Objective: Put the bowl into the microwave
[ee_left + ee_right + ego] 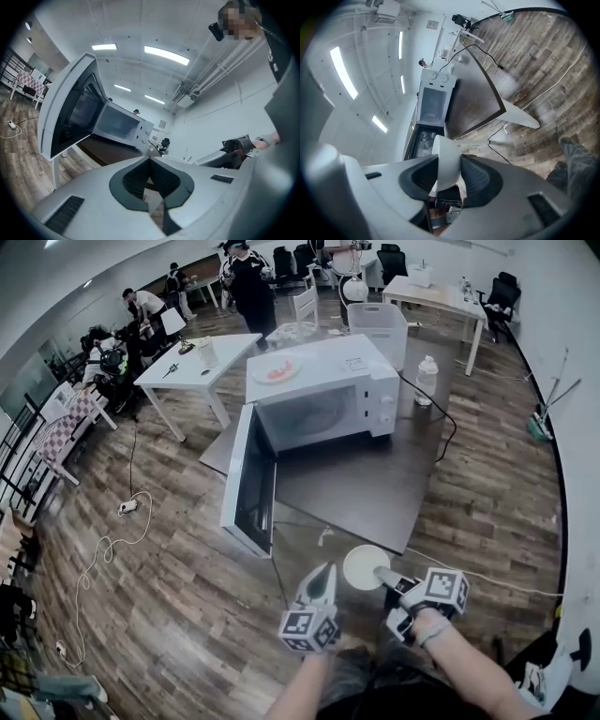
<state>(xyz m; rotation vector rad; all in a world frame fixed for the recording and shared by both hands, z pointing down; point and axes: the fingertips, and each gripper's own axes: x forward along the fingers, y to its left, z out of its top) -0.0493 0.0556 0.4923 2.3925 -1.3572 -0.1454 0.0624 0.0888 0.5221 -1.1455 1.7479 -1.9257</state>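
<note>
Holding the bowl (364,563) by its rim is my right gripper (380,573), its jaws closed on the white wall, one pad inside and one outside. The right gripper view shows that wall pinched between the pads (474,174). The bowl hangs well short of the microwave (323,395), off the near edge of the table (375,488) that the microwave stands on, with wooden floor below it. The door (248,479) stands swung wide open on the microwave's hinge side, so the cavity faces me. I judge that I am in the carry step: the bowl is picked up but not yet delivered. My left gripper (322,579) rides just beside the bowl, on the door's side of it. Its jaws are closed tip to tip with nothing between them, as the left gripper view shows. The next move calls for bringing the bowl forward across the table toward the microwave's mouth, kept level so it does not tip in so narrow a grip. It must pass on the cavity side of the door's free edge. Once inside the microwave it should be lowered to the cavity floor before the jaws part. The left gripper should stay wide of the door, ready to push it shut afterwards.
</note>
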